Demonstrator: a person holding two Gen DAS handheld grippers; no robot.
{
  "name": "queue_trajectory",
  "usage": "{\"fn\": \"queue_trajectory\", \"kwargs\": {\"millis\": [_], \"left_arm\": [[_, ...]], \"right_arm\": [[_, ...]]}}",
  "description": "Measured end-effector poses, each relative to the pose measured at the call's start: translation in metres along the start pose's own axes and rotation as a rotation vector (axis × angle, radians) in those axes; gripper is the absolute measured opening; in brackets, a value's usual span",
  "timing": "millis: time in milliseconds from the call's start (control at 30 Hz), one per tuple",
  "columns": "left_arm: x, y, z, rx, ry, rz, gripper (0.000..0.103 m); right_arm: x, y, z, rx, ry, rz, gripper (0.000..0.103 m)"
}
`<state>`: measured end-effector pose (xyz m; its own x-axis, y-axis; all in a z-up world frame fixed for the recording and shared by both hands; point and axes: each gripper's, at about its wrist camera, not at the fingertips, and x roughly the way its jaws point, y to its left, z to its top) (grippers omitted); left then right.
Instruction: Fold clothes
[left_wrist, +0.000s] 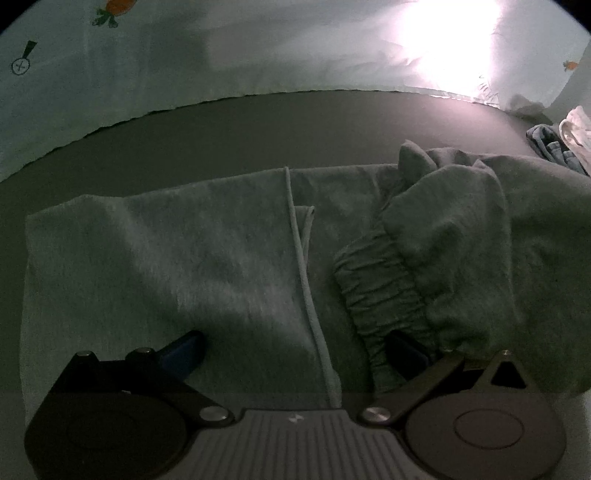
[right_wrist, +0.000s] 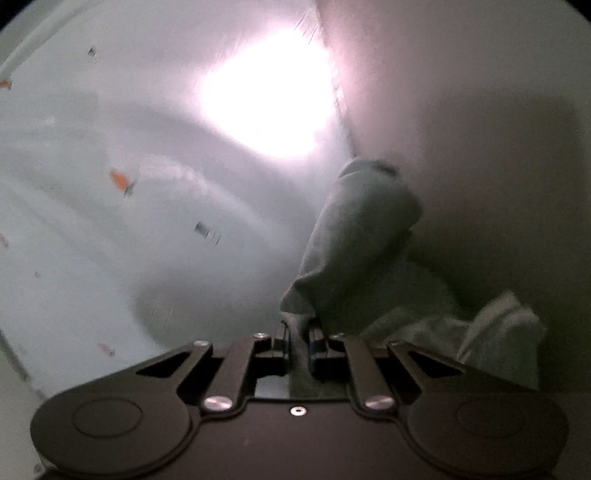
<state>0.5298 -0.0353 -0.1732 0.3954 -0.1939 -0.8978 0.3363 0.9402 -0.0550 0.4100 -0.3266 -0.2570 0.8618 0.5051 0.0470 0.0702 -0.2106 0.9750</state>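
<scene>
A grey sweat garment (left_wrist: 192, 258) with a drawstring (left_wrist: 303, 266) and a gathered elastic waistband (left_wrist: 380, 291) lies on a dark bed surface (left_wrist: 258, 129). My left gripper (left_wrist: 295, 347) is open, low over the cloth, one finger (left_wrist: 184, 350) on the flat left part and the other (left_wrist: 406, 350) under the waistband folds. In the right wrist view my right gripper (right_wrist: 299, 339) is shut on a hanging part of the grey garment (right_wrist: 354, 251), lifted off the bed.
A pale sheet with carrot prints (left_wrist: 114, 11) hangs behind the bed, with a bright glare (left_wrist: 450, 44). Blue and white clothes (left_wrist: 554, 144) lie at the far right. A white cloth pile (right_wrist: 495, 332) lies below the right gripper.
</scene>
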Motion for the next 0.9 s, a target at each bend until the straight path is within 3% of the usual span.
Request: {"fn": "queue_trajectory", "kwargs": {"millis": [267, 567, 700, 900], "left_arm": [[-0.004, 0.012, 0.012, -0.013, 0.051, -0.002, 0.103], [-0.056, 0.089, -0.015, -0.077, 0.015, 0.102, 0.103], [-0.067, 0.120, -0.038, -0.044, 0.016, 0.183, 0.103], [-0.070, 0.165, -0.055, -0.129, 0.035, 0.192, 0.103]], "right_arm": [[0.049, 0.017, -0.045, -0.010, 0.122, -0.005, 0.010], [0.109, 0.018, -0.092, -0.034, 0.239, -0.033, 0.010], [0.145, 0.005, -0.121, -0.040, 0.312, -0.083, 0.010], [0.204, -0.020, -0.161, -0.054, 0.422, -0.204, 0.010]]}}
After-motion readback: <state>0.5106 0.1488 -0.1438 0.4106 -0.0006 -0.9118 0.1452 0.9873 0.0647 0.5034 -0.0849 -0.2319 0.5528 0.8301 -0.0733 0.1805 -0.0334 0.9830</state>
